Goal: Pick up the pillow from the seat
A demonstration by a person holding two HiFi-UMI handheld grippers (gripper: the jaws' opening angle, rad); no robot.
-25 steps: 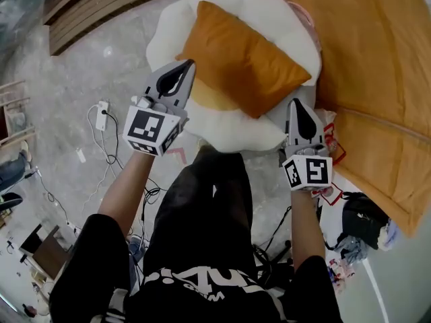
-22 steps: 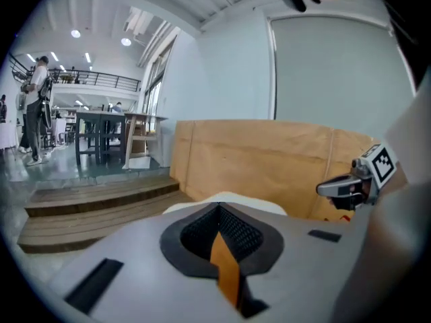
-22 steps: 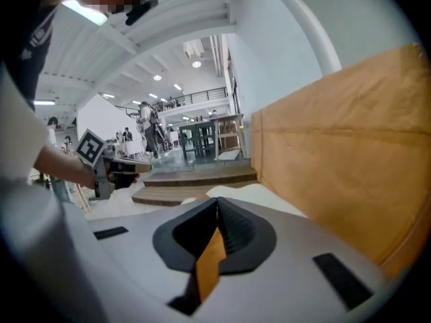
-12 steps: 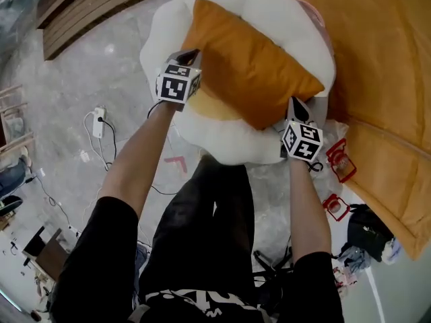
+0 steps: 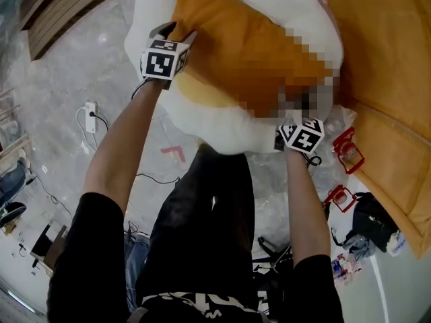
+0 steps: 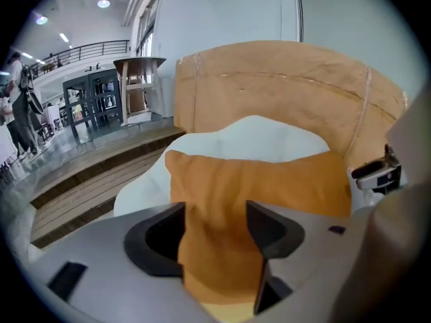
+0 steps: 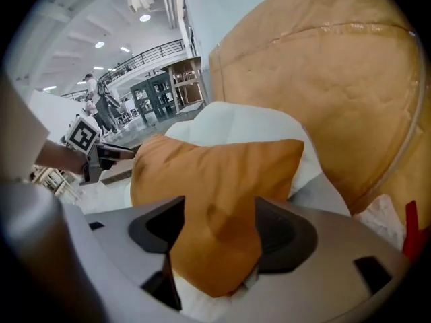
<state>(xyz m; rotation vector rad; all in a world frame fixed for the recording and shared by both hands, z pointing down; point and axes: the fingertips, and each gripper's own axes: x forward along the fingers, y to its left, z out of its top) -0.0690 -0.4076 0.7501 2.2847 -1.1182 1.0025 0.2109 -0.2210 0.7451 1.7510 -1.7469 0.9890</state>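
Observation:
An orange pillow (image 5: pixel 236 46) lies on a round white padded seat (image 5: pixel 215 123). My left gripper (image 5: pixel 174 33) is at the pillow's left corner and my right gripper (image 5: pixel 300 121) at its near right corner. In the left gripper view, the pillow's corner (image 6: pixel 222 247) fills the gap of the left gripper (image 6: pixel 215 227), whose jaws are opening. In the right gripper view, another corner (image 7: pixel 215 247) sits inside the right gripper (image 7: pixel 212 231), whose jaws are opening too. I see no clear squeeze on the fabric. A mosaic patch hides part of the pillow in the head view.
A big tan cushion (image 5: pixel 390 79) rises behind and right of the seat. Wooden steps (image 5: pixel 60 12) lie at the far left. A power strip with cables (image 5: pixel 89 110), red objects (image 5: pixel 347 153) and a black bag (image 5: pixel 370 221) are on the stone floor.
Both grippers have moved forward from in front of the seat onto the pillow's corners. Their jaws, pointed and shut before, now stand apart around the fabric.

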